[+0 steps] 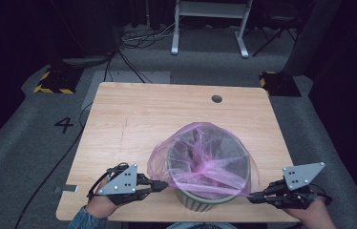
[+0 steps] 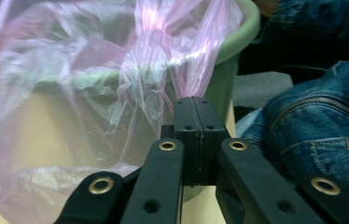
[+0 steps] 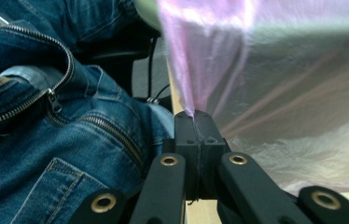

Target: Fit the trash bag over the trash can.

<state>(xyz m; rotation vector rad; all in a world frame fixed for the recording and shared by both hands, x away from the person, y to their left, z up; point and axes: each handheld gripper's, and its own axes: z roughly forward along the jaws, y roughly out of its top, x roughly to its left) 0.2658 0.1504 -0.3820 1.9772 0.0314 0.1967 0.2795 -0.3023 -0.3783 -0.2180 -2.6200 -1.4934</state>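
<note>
Near the front edge of the light wooden surface [image 1: 129, 119], a pale green ribbed plastic bin [image 1: 200, 200], upright, lined with a thin translucent pink plastic bag [image 1: 205, 157]. Bag film draped over the rim and billowing outward on both sides, its middle sagging into the bin's mouth.

At the bin's left side, the left gripper [image 1: 163, 184], held in a hand [image 1: 101, 202] entering from the bottom, pointing toward the bin. Fingers [image 2: 193, 126] pressed flat together in the left gripper view, a gathered pinch of pink film rising from between their tips, just in front of the bin's green wall [image 2: 224, 79].

At the bin's right side, the right gripper [image 1: 253, 196], level with the bin's lower half, aimed inward. Fingers [image 3: 195, 133] likewise closed tight, a stretched fold of the pink bag [image 3: 238, 56] clamped at the tips and pulled taut up toward the rim.

Blue denim clothing [image 3: 46, 116] just behind both grippers in the gripper views. Beyond the surface, grey carpeted floor [image 1: 24, 143] with a black numeral four [image 1: 64, 125], and a small dark round hole [image 1: 216, 98] near the surface's far edge.
</note>
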